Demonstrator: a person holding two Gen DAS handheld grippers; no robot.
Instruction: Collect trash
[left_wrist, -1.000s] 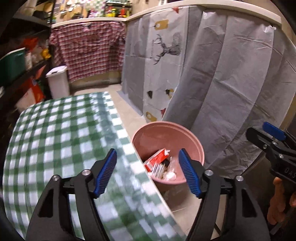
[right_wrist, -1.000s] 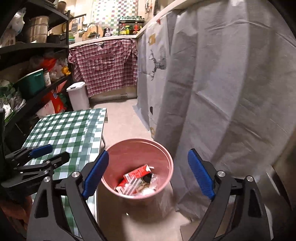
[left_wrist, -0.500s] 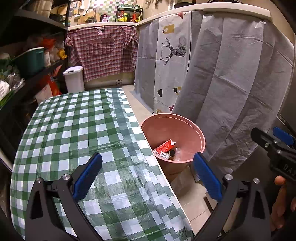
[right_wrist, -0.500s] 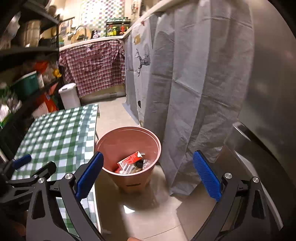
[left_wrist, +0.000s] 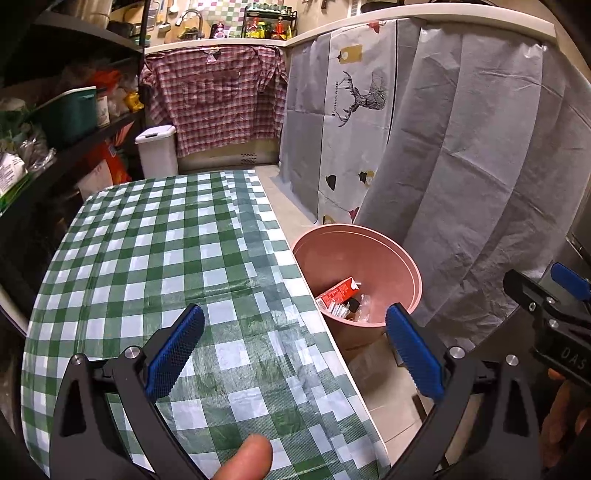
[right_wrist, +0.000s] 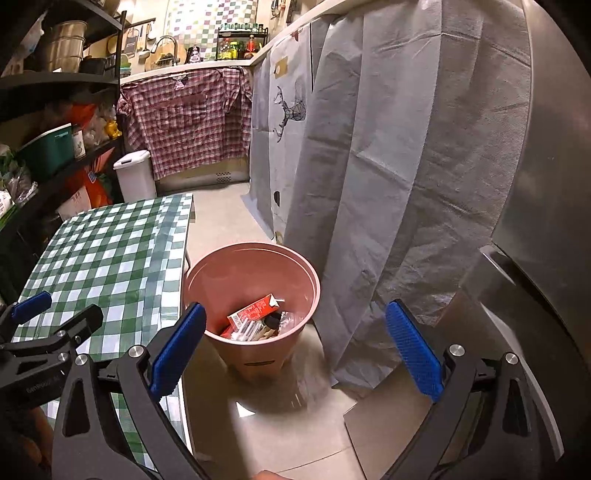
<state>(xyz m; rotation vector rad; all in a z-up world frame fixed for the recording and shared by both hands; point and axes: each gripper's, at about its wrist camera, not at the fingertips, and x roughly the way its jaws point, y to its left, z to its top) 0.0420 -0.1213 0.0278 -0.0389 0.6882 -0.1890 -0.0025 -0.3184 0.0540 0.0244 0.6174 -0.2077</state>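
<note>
A pink trash bin (left_wrist: 373, 254) stands on the floor beside the table's right edge; it also shows in the right wrist view (right_wrist: 240, 266). Inside lie a red carton (right_wrist: 255, 310) and clear wrappers; the carton shows in the left wrist view too (left_wrist: 338, 293). My left gripper (left_wrist: 291, 350) is open and empty above the table's near right edge. My right gripper (right_wrist: 291, 347) is open and empty, held above the floor in front of the bin. The left gripper also shows at the left of the right wrist view (right_wrist: 44, 332).
The table with the green checked cloth (left_wrist: 155, 258) is left of the bin. Grey curtains (left_wrist: 461, 155) hang along the counter on the right. A white lidded bin (left_wrist: 157, 149) and dark shelves (left_wrist: 55, 122) stand at the back left. A steel appliance (right_wrist: 546, 184) is at right.
Both grippers have drawn back and up from the bin, so it sits farther away in both views. Both stay open and empty.
</note>
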